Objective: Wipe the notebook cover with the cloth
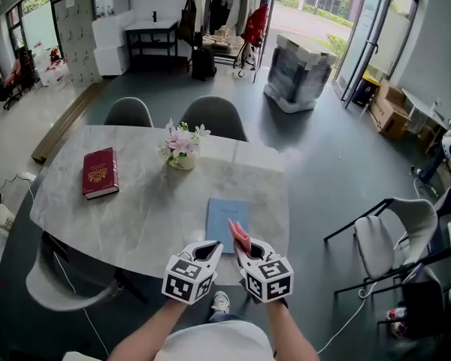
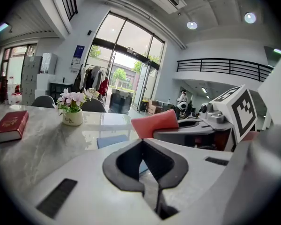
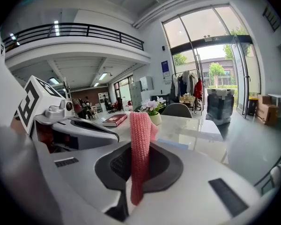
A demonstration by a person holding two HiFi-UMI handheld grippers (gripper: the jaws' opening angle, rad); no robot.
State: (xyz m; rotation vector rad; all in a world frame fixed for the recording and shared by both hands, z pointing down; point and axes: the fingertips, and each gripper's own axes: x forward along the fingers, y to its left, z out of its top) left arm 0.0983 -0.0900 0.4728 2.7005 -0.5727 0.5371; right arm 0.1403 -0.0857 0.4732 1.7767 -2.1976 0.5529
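Two forearms of yours are stretching forward side by side, close together, at the near edge of the table (image 1: pixel 135 216), and the grippers are pointing away from you, level with each other. Your left gripper (image 1: pixel 208 248) is keeping its jaws pressed together with nothing between them. Your right gripper (image 1: pixel 244 248) is clamping the pink cloth (image 1: pixel 240 236); in the right gripper view the knitted strip is standing upright out of the closed jaws. The blue notebook (image 1: pixel 225 220) is lying flat and shut on the table just beyond both tips, and the cloth is overlapping its near right corner in the head view; whether it is touching the cover, I cannot tell. Farther off, a red book (image 1: pixel 100 173) and a flower pot (image 1: pixel 183 156) are sitting on the same table, well apart from the notebook
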